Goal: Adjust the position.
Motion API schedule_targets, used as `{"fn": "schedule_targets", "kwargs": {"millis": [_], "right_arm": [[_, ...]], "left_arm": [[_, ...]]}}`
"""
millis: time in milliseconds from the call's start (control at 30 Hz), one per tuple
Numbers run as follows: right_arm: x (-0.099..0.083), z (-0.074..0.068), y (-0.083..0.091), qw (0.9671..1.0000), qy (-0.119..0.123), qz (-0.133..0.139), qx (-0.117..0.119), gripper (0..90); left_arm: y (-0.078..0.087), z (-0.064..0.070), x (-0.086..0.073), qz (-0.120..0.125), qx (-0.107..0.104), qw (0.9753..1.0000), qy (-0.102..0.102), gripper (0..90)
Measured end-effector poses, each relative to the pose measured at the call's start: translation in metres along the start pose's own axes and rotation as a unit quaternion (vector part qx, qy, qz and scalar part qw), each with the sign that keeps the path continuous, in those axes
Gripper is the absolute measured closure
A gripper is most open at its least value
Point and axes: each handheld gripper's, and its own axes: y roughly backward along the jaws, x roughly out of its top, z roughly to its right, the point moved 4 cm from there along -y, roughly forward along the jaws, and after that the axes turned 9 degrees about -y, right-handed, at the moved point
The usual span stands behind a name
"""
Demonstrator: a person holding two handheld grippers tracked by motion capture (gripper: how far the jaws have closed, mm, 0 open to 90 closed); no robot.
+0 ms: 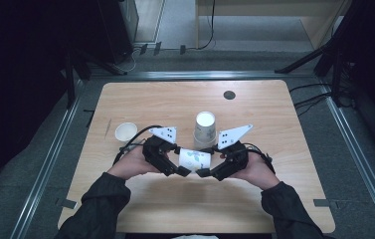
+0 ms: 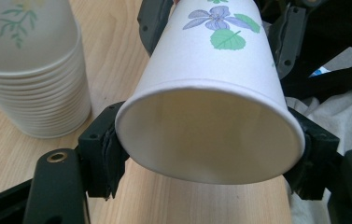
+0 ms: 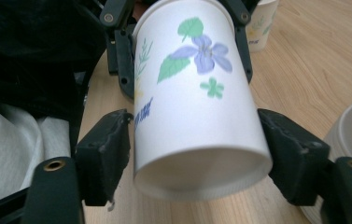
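Black jaws of the left gripper [image 2: 208, 154] squeeze the wide open rim of a white paper cup with purple flowers and green leaves [image 2: 211, 116]. This cup lies on its side, lifted a little above the light wooden table [image 1: 175, 99]. At its other end, the right gripper [image 3: 197, 149] grips the closed bottom of the same cup between its two black jaws. So both grippers are clamped on one cup, one at each end, and the cup fills the gap between each pair of jaws.

Just past the jaws stands a tall stack of white paper cups turned upside down [image 1: 205, 130]. It is near the held cup but not touching it. Off beyond the left gripper's outer side sits a single small white paper cup standing upright [image 1: 126, 131], well apart. A small dark round hole [image 1: 229, 94] sits near the far edge of the table.

Bare wood lies open on both outer sides of the grippers and toward the near edge. Some blue writing runs along the cup's side in the right gripper view, but it is too blurry to read.
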Motion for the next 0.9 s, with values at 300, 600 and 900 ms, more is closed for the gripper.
{"fn": "schedule_targets", "kwargs": {"millis": [300, 600, 900], "right_arm": [[-0.003, 0.003, -0.002, 0.9998, -0.004, -0.014, -0.016, 26.0], [-0.006, 0.004, -0.011, 0.9994, 0.002, -0.027, -0.022, 26.8], [-0.011, 0.005, -0.02, 0.999, 0.005, -0.041, -0.019, 29.1]], "left_arm": [[0.01, -0.003, 0.001, -0.07, 0.019, 0.9974, -0.008, 26.3], [0.003, 0.0, 0.009, -0.124, 0.024, 0.9913, -0.037, 26.1], [-0.009, 0.003, 0.008, -0.169, 0.019, 0.9842, -0.05, 26.1]]}}
